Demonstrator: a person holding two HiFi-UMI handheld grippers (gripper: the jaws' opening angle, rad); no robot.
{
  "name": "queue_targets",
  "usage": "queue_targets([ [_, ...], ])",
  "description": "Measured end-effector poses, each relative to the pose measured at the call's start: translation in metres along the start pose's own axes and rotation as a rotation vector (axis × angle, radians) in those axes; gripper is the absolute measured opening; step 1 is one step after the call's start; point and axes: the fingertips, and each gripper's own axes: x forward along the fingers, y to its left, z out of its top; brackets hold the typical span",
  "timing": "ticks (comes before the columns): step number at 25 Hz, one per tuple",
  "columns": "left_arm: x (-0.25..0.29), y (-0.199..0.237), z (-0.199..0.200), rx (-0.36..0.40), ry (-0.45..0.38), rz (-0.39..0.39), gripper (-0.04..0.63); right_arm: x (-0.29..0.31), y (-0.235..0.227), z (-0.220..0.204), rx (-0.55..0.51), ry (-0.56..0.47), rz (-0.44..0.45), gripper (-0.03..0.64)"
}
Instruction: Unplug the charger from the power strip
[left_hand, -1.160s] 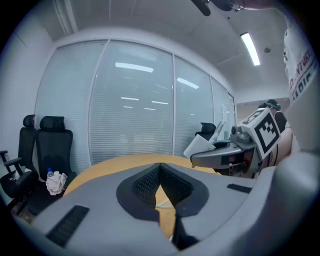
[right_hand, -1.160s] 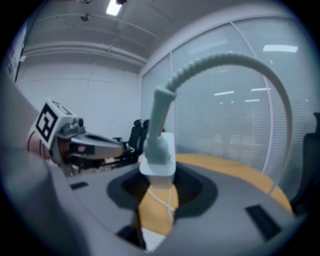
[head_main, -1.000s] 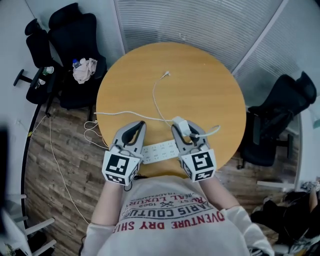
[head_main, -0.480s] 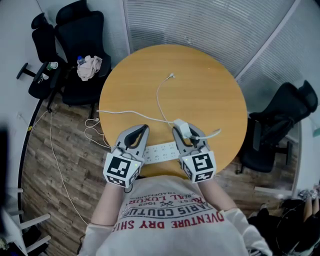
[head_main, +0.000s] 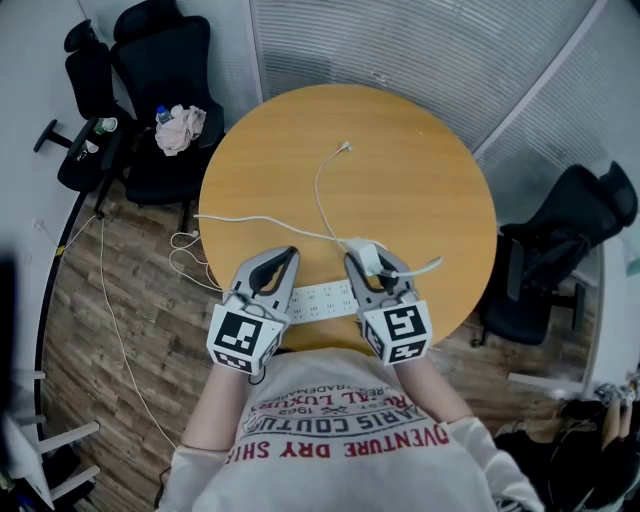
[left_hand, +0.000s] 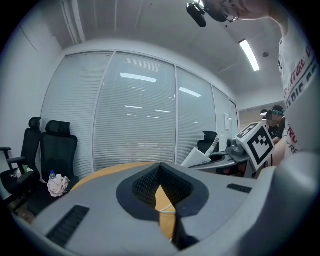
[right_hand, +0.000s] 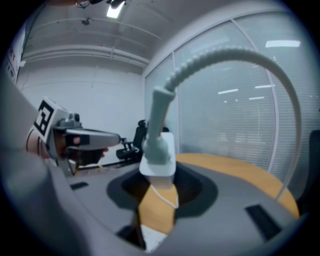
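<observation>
A white power strip (head_main: 318, 299) lies near the front edge of the round wooden table (head_main: 400, 170), between my two grippers. My right gripper (head_main: 372, 262) (right_hand: 159, 176) is shut on the white charger (head_main: 365, 251) (right_hand: 159, 152), which sits at the jaw tips, apart from the strip. The charger's thick white cable (head_main: 425, 267) (right_hand: 235, 52) arcs off to the right. My left gripper (head_main: 284, 255) (left_hand: 160, 167) is shut with nothing between its pads, over the strip's left end; whether it touches the strip I cannot tell.
A thin white cord (head_main: 320, 190) loops across the table, and another cord (head_main: 240, 224) runs off the left edge to the floor. Black office chairs stand at the left (head_main: 150, 70), one holding a cloth (head_main: 180, 128), and at the right (head_main: 560, 240).
Only the head view has shifted a little. Both grippers keep their places and the charger stays in the right gripper.
</observation>
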Motion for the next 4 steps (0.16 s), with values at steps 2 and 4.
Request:
queue_targets([
  [2,-0.0008,-0.0019,-0.0052,-0.007,0.014,-0.007,0.034,-0.0014,0.0010,-0.0027,0.005,0.009,-0.006,0.155],
  [4,-0.0006,-0.0042,-0.0099,-0.009,0.031,-0.019,0.034,-0.0026,0.0013,-0.0046,0.009,0.015,-0.011,0.155],
])
